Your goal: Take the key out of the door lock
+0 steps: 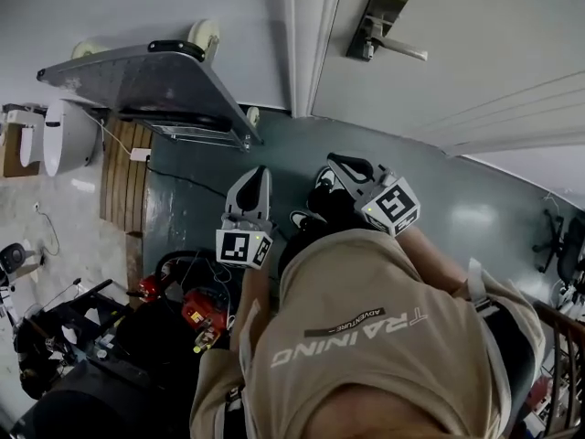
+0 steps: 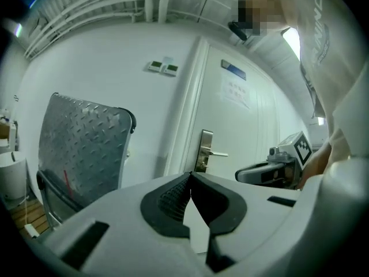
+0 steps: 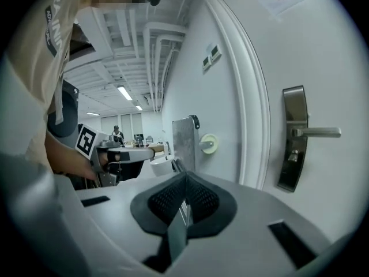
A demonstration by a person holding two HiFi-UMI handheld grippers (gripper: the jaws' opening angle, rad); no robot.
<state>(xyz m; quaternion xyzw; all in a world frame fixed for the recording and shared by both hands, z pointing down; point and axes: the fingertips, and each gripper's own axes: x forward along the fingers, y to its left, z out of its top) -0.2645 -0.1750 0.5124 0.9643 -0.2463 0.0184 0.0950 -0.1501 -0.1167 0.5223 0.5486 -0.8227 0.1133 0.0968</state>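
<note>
Status: approach step, nothing touched yet.

- Key (image 3: 293,155): sits in the cylinder on the lock plate (image 3: 294,137), just below the lever handle (image 3: 317,133). That's 3 o'clock in the right gripper view and about 1 o'clock in the head view. It's small from here, so I can't read how it's turned.
- Right gripper (image 3: 184,180): jaws clenched pad to pad, and I can't make out anything between them. It's held low in front of me, well apart from the door (image 1: 457,53).
- Left gripper (image 2: 190,178): also clenched at the tips and empty. Lock plate is at 12 o'clock, just above the tips, in its view, but well apart.
- Folded platform trolley (image 1: 137,80) leans on the wall at 10 o'clock in the head view, clear of the path.

Next move, as I judge it:
1. The right gripper is nearer the lock, so I'd use it. Release the jaws first.
2. Bring it up toward 1 o'clock, coming in under the lever so a finger doesn't snag it.
3. Line the pads flat on both faces of the key head and close firmly.
4. If the key is turned off neutral, rotate it back, then pull straight out along the cylinder axis with no sideways load.

The left gripper looks spare. It could steady the door if the door swings.
</note>
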